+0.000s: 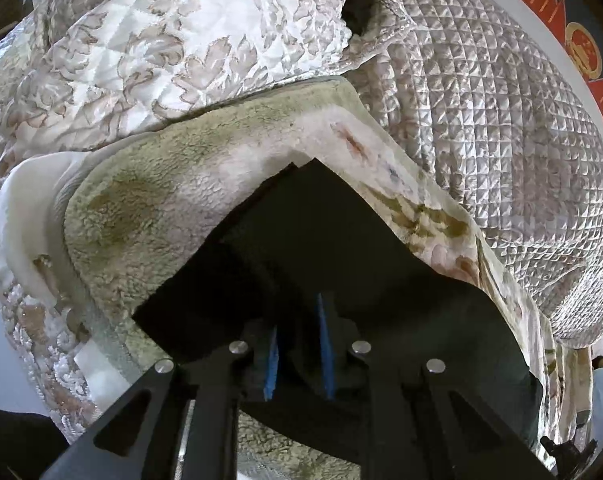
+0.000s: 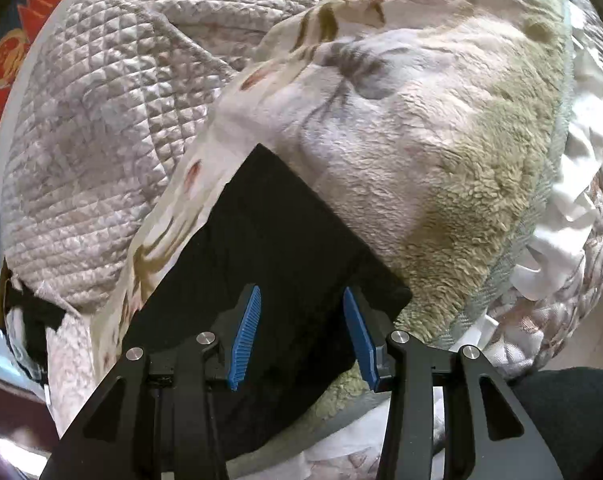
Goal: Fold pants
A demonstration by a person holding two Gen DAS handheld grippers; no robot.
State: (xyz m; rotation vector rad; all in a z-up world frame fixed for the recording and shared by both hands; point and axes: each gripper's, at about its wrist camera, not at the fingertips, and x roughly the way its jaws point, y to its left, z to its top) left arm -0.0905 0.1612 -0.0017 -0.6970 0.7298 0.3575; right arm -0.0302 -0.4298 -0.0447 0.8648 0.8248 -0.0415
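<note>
Pants (image 1: 341,240) plain black; fleece blanket (image 1: 161,184) beneath, cream and olive-green with rust floral marks; quilt (image 1: 501,128) at 2 o'clock pale grey-beige, diamond-stitched; rug (image 1: 573,28) red-orange zigzags on navy; gripper pads (image 2: 245,336) blue, ribbed.

Two close claw-mounted views, shared pants (image 1: 341,240).

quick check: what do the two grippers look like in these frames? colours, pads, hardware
Both alike: the left gripper and right gripper have matte black linkage arms with triangular cutouts, round silver pivot pins, and blue ribbed finger pads. No cables, markings or sleeves visible.
</note>
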